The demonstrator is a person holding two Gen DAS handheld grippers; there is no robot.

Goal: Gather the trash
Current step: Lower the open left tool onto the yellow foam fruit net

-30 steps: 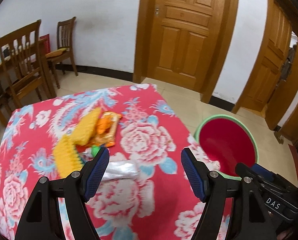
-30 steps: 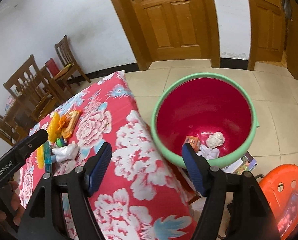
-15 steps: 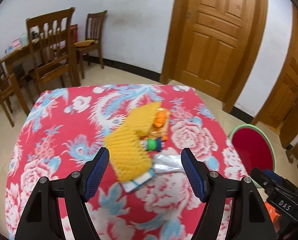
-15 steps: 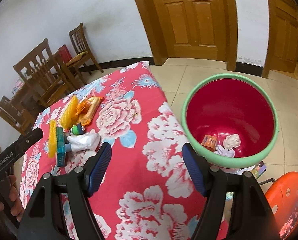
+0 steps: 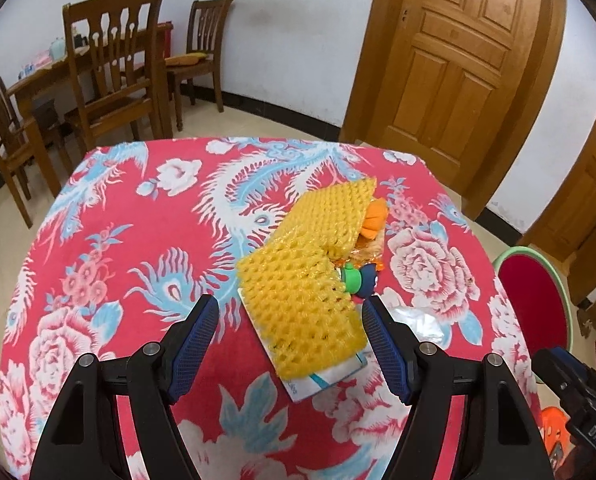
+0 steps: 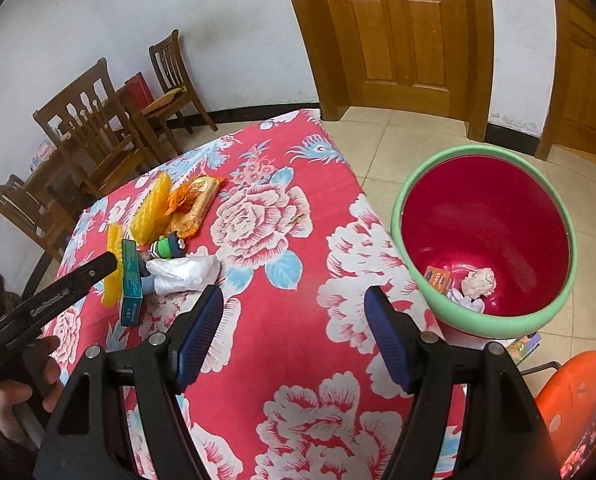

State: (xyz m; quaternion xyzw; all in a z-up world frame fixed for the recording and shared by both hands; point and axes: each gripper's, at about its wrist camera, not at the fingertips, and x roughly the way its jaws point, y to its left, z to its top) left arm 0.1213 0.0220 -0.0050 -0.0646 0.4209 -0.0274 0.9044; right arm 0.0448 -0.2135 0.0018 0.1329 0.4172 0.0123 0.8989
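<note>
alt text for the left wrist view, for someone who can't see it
Open left gripper hangs over a yellow foam net lying on a white packet, on a red floral tablecloth. A red bin stands beside the table at right.

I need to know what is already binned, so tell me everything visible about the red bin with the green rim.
The bin is a round tub, seemingly plastic, with a deep red inside and a pale green rim. It stands upright and uncovered on the tiled floor, just off the table's right edge. At its bottom lie a crumpled white paper ball, a small orange packet and a pale scrap. No gripper touches it.
</note>
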